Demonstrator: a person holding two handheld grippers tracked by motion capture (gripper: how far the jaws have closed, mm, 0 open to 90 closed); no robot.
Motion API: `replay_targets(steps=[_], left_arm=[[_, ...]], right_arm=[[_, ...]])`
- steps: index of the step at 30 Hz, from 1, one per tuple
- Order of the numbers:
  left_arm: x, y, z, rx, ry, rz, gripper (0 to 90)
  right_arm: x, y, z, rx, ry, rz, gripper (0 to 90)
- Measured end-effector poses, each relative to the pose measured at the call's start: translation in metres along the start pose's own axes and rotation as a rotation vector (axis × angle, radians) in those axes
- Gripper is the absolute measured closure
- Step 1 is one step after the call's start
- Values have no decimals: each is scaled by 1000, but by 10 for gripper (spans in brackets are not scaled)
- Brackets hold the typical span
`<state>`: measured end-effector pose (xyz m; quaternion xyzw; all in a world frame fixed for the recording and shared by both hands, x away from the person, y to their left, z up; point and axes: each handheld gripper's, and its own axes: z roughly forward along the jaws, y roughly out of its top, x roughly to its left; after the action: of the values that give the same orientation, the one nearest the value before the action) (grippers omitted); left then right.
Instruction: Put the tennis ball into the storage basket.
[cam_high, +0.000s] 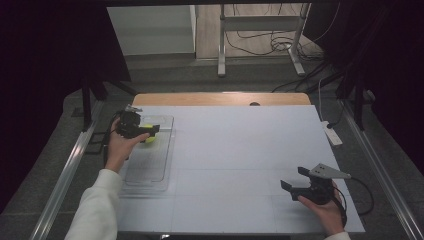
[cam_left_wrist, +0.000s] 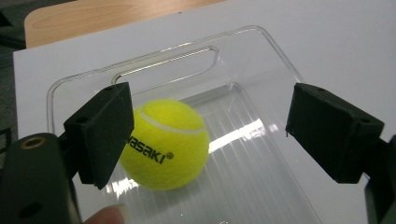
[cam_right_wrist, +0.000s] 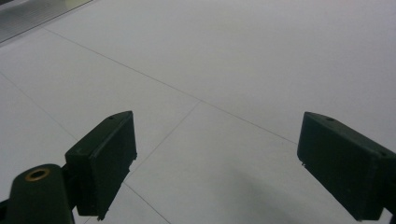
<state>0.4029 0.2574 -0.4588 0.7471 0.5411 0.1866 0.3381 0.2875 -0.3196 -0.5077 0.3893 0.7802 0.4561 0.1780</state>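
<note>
Nearest to the person, at the lower right of the high view, the right gripper rested low over the white table, held in the right hand. In the right gripper view its two black jaws stood wide apart with only bare table surface between them, so it was released and held nothing. I judge it was parked there to stay out of the way while the other hand worked.

Farther away, on the left side of the table, the left hand held the left gripper above the far end of a clear plastic tray. The tray lay along the left edge of the table, with its handle slot at the far end.

The yellow tennis ball lay inside the tray, on its ribbed floor near that handle end. In the left gripper view the ball sat close behind the left pad, which covered a part of it, while a wide gap separated it from the right pad. The jaws were therefore released and did not press on the ball; whether the left pad touched it I cannot tell. The ball seemed to rest on the tray by its own weight, and the tray walls probably would keep it from rolling off.
</note>
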Motion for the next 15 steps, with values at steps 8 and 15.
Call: replay_targets(steps=[8, 15], left_arm=[[-10, 0, -9, -31, -44, 18, 159], [-21, -4, -20, -56, -84, 40, 158]], right_arm=[[-2, 1, 1, -3, 4, 2, 119], [-2, 1, 2, -4, 10, 0, 120]])
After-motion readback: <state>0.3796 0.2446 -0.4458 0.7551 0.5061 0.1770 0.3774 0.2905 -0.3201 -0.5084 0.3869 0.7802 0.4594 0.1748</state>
